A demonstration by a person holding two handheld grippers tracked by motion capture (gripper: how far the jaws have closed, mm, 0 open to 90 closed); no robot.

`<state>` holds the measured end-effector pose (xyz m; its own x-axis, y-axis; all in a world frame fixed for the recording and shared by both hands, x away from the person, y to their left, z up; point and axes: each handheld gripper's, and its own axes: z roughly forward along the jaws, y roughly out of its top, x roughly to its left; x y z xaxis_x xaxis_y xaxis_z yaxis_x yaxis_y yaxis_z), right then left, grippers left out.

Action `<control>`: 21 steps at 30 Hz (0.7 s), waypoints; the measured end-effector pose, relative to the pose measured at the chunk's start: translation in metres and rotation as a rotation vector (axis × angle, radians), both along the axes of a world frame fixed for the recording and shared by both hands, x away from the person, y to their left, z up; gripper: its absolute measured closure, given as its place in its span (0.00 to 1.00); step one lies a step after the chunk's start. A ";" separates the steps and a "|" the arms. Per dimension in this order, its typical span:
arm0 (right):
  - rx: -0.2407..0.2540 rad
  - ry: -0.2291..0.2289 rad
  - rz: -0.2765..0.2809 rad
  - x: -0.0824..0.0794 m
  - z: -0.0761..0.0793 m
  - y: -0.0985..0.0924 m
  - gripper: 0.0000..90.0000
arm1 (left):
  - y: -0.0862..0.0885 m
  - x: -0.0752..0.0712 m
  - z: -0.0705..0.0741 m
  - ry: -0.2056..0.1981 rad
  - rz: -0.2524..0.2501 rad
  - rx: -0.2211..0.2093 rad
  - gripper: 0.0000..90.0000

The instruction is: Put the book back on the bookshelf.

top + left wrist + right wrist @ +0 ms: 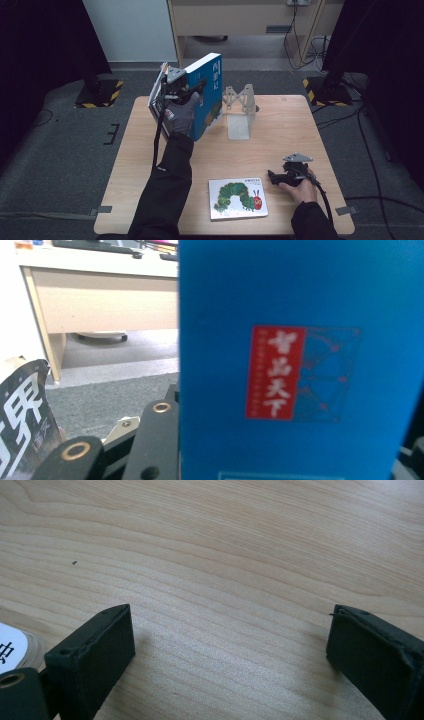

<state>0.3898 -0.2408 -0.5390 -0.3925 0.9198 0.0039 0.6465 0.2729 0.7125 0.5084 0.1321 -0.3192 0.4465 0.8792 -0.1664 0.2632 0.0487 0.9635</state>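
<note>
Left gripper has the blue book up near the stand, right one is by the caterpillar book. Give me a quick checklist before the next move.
1. Left gripper clamped on the blue book: ok, held above the table.
2. Book stand upright, with free room at its base: ok.
3. Second book behind the blue one, whether it is gripped too: cannot tell.
4. Right gripper open with nothing between its fingers: ok.
5. Caterpillar book flat on the table, beside the right gripper: ok.

High view: above, looking forward and down on table (280, 130). Left gripper view: close against blue book (300, 315). Right gripper view: low over tabletop, shared with high.
</note>
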 end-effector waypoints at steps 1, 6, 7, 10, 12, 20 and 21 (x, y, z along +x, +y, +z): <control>0.000 0.000 -0.002 0.000 0.000 0.000 0.06 | -0.001 0.002 -0.001 0.000 0.002 0.001 0.68; 0.000 -0.002 -0.005 0.000 0.000 0.000 0.06 | -0.009 0.015 -0.008 -0.005 0.015 0.025 0.68; -0.001 -0.002 -0.004 0.000 0.000 0.000 0.06 | -0.011 0.018 -0.010 0.000 0.020 0.030 0.68; 0.000 -0.002 -0.005 0.000 0.000 0.000 0.06 | -0.016 0.025 -0.015 0.009 0.021 0.035 0.68; 0.001 -0.002 -0.006 0.000 0.000 0.000 0.06 | -0.018 0.027 -0.019 0.015 0.021 0.034 0.68; -0.001 -0.003 -0.007 0.000 0.000 0.000 0.06 | -0.027 0.033 -0.033 0.046 0.030 0.059 0.68; 0.000 -0.003 -0.006 0.000 0.000 0.000 0.06 | -0.027 0.034 -0.035 0.046 0.028 0.060 0.68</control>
<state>0.3894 -0.2407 -0.5391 -0.3866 0.9222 0.0030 0.6464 0.2687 0.7141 0.5421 0.1051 -0.3546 0.4146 0.9002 -0.1332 0.3065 -0.0004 0.9519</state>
